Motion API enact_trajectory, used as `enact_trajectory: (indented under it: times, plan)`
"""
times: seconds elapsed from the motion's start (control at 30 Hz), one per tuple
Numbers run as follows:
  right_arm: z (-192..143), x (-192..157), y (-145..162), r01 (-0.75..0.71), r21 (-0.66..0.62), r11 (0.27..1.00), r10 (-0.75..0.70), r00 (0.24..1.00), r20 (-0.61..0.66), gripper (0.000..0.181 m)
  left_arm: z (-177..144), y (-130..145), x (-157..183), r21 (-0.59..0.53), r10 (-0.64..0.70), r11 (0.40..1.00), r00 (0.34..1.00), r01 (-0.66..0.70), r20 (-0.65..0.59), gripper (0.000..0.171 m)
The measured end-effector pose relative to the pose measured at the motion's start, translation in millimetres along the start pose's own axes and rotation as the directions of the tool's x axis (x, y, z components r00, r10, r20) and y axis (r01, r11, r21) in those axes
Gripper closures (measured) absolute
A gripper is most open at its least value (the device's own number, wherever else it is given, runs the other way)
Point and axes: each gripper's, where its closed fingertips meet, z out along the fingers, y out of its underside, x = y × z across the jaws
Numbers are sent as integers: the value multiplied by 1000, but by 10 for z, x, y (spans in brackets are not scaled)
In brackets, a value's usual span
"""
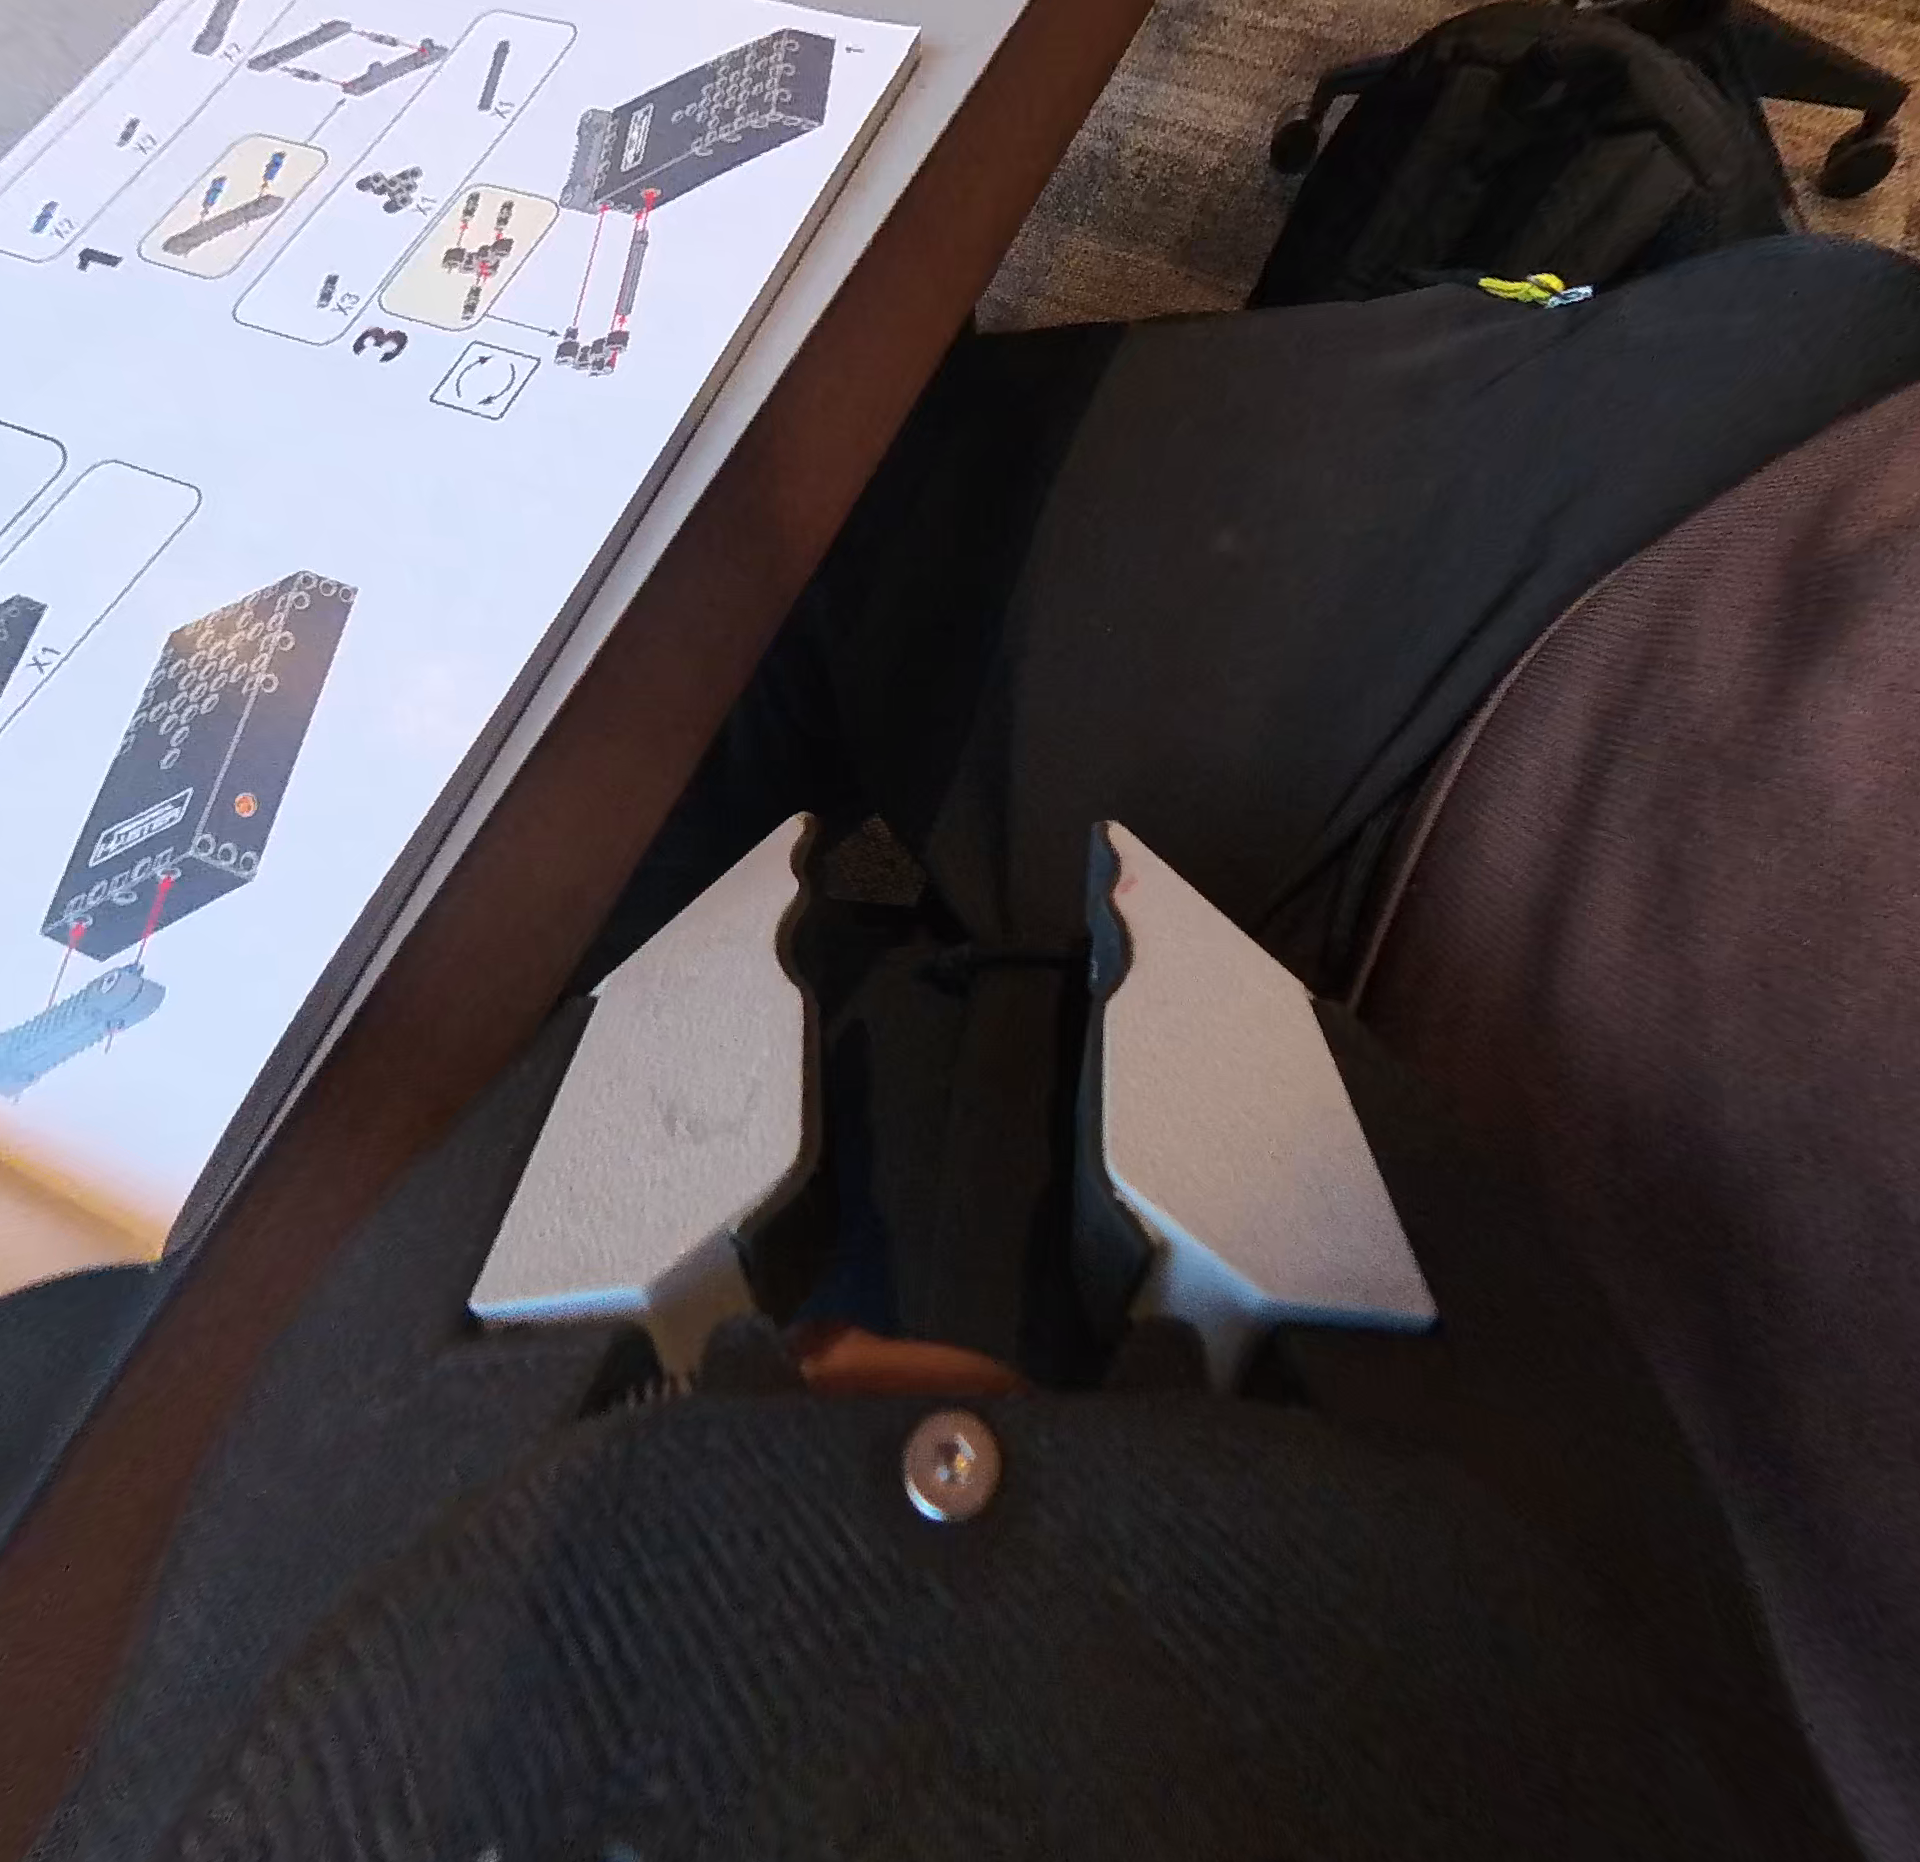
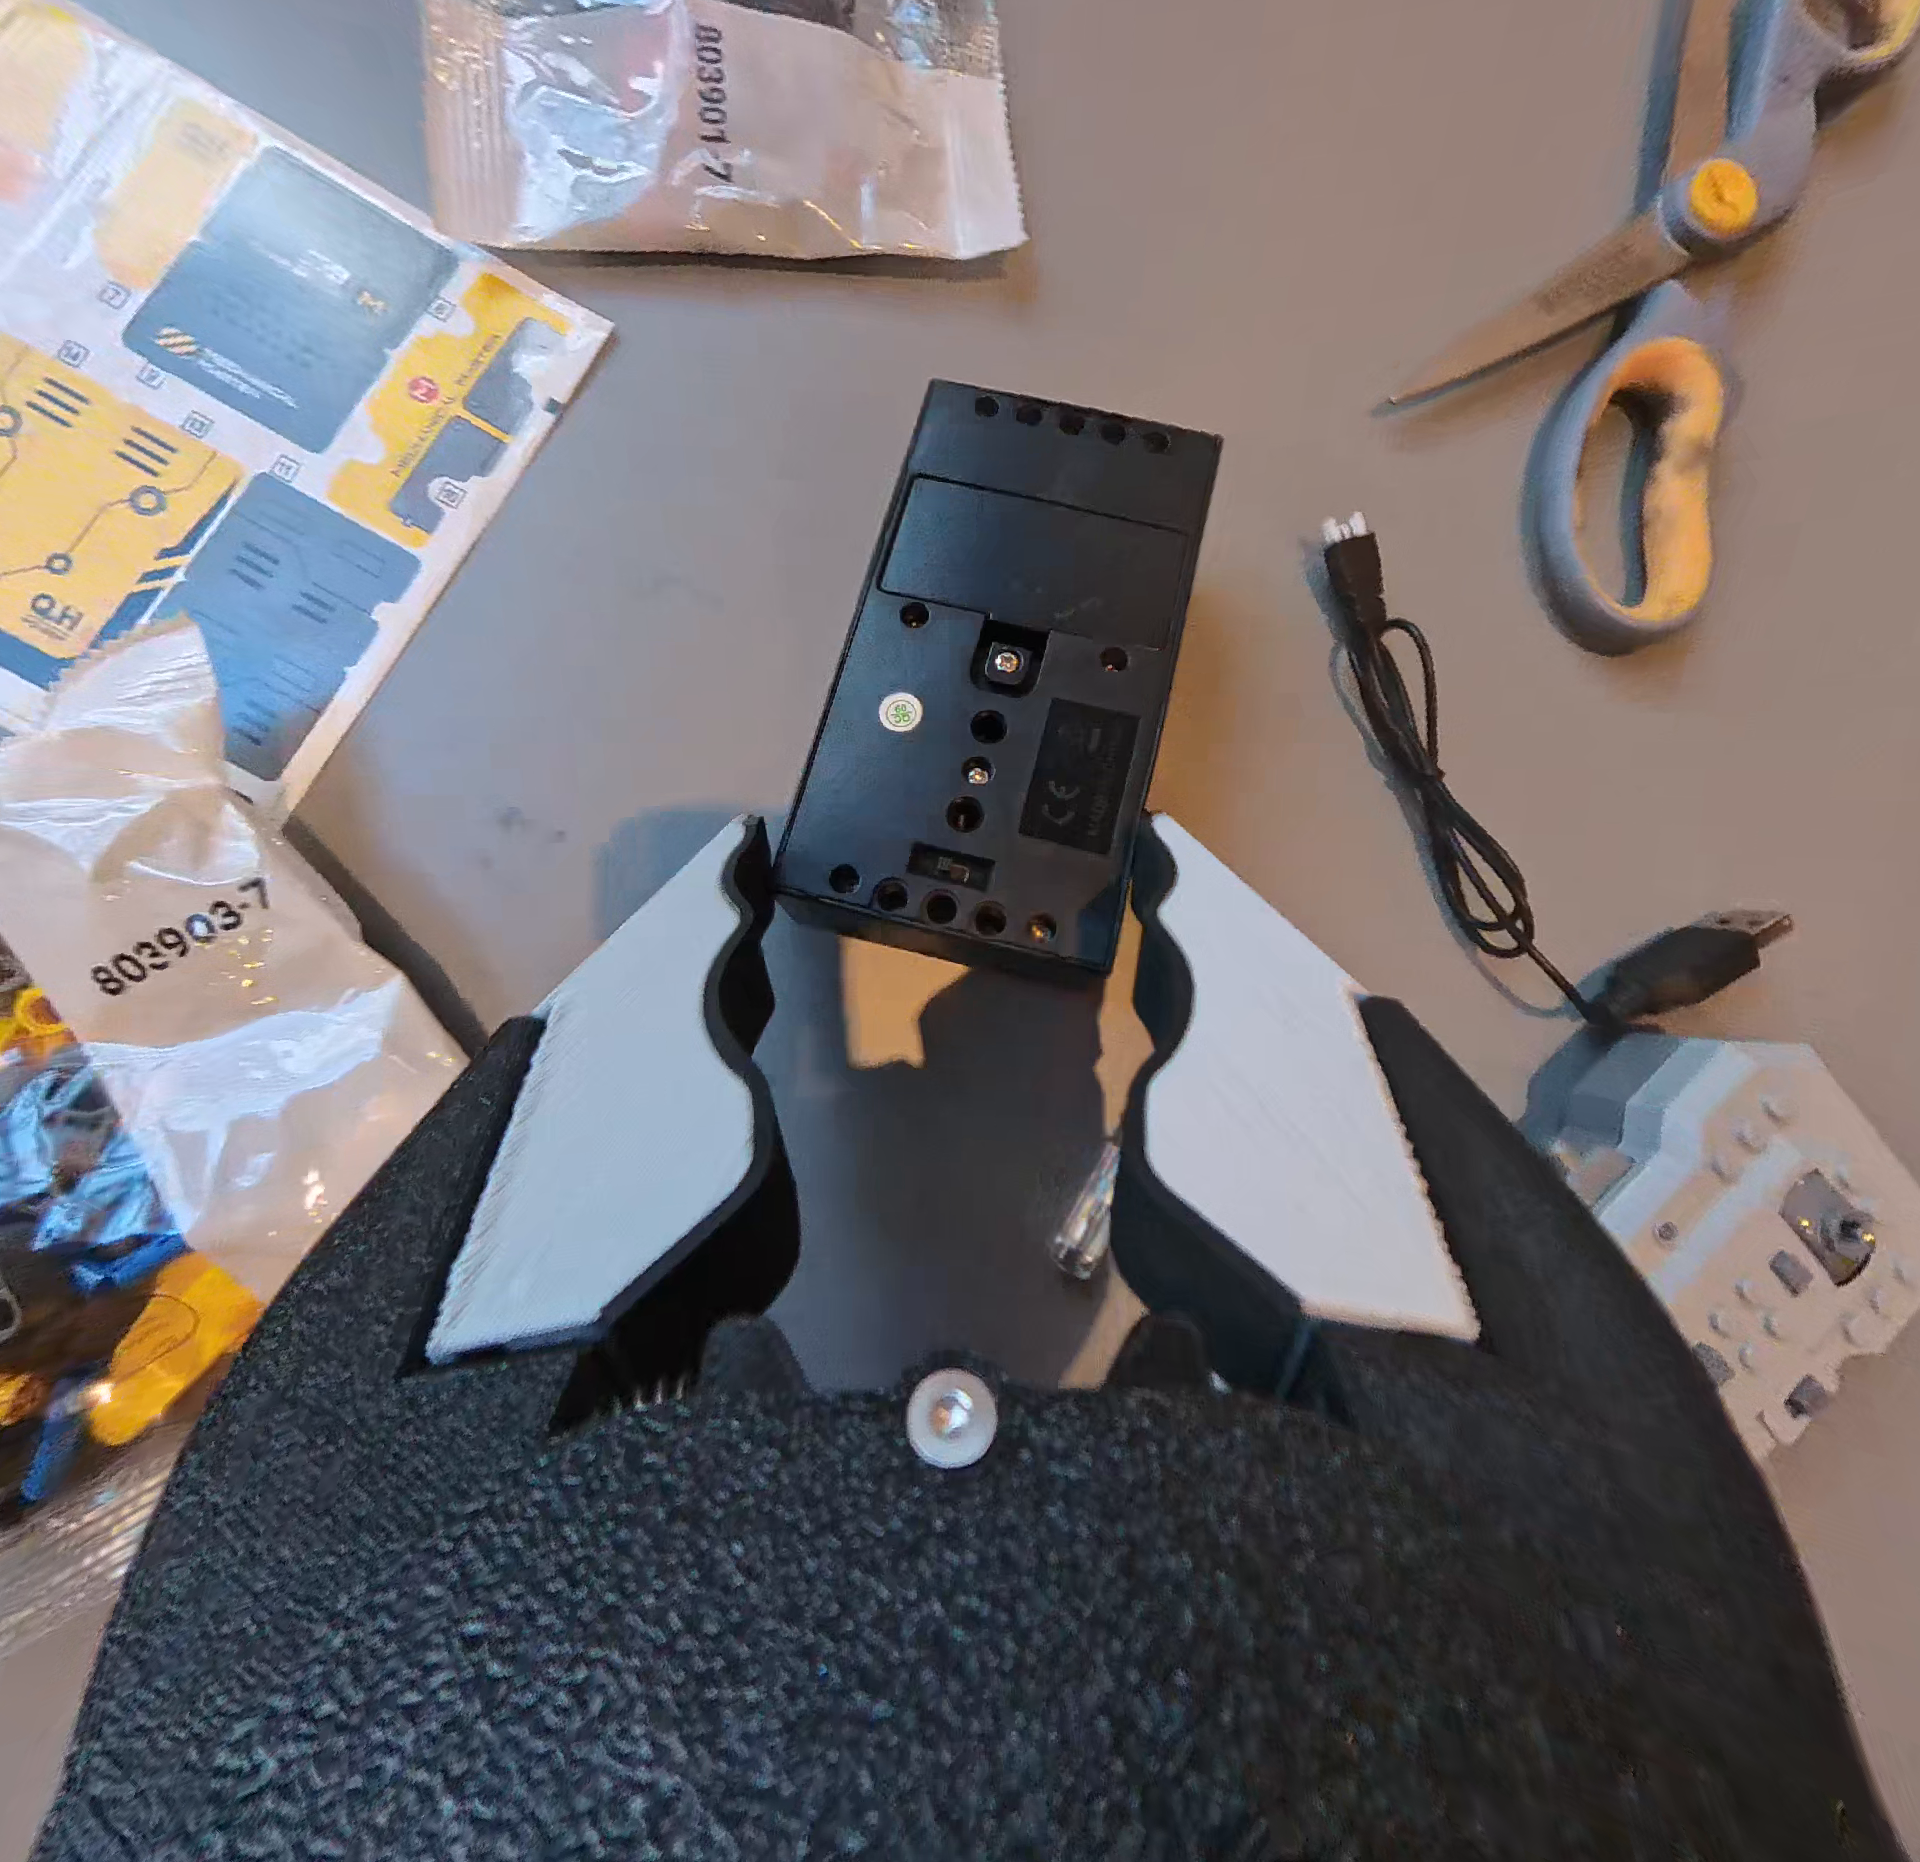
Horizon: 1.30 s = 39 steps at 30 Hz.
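Observation:
My right gripper [image 2: 951,836] is shut on the near end of a black rectangular box [image 2: 1018,649]. The box has rows of holes, a cover panel and a dark label on its upward face. It points away from me over the grey table [image 2: 1195,202]. The white fingers [image 2: 623,1085] press its two long sides. My left gripper [image 1: 954,846] is open and empty. It hangs off the table's brown edge [image 1: 831,358], over a person's dark-clothed lap [image 1: 1351,565]. An open instruction booklet [image 1: 416,358] lies on the table to its left.
Grey-and-yellow scissors [image 2: 1662,285] and a black USB cable [image 2: 1455,773] lie right of the box. A light grey block unit [image 2: 1745,1210] is at near right. A sticker sheet [image 2: 260,410] and plastic parts bags [image 2: 727,119] [image 2: 187,1033] lie left. A black backpack [image 1: 1538,150] sits on the floor. The left gripper's tips are roughly 45 cm from the right gripper's.

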Motion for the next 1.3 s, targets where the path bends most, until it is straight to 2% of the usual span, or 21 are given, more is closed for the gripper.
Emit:
enact_trajectory:
  times: [0.13,0.23,0.33,0.4,0.53,0.67,0.73,0.83,0.9,1.1,1.3]
  plan:
    - [-53,-87,-78,128,0,992,-127,986,-106,113,-23,34,-4,-13,17,1000,1000,-17,11,123]
    - [-177,-146,-156,272,-5,962,-266,937,-226,113,-42,54,4,-18,33,999,999,-33,14,123]
    - [-462,-241,-336,369,53,928,-333,885,-326,114,-41,65,17,-23,44,999,999,-44,8,123]
    - [-679,-374,-453,375,140,916,-316,892,-324,114,-41,66,32,-24,53,998,999,-52,4,123]
    - [-977,-700,-559,286,312,906,-238,954,-185,114,-38,69,57,-28,68,997,998,-68,-3,123]
    - [-944,-1025,-490,117,364,924,-154,985,74,114,-36,69,72,-31,86,996,996,-86,-2,123]
    - [-898,-1184,-457,-13,363,932,-80,968,239,114,-35,76,70,-34,90,995,996,-90,0,123]
    - [-858,-1361,-426,-140,345,928,-11,915,403,114,-34,86,59,-39,92,995,996,-92,7,123]
    - [-829,-1427,-402,-164,338,927,-1,898,439,114,-31,91,52,-41,90,995,996,-90,10,123]
    - [-763,-1434,-344,-152,339,928,-4,909,418,115,-12,105,58,-51,97,994,995,-97,10,123]
    - [-820,-1322,-409,-246,350,904,61,884,463,115,3,115,64,-59,104,993,995,-103,7,124]
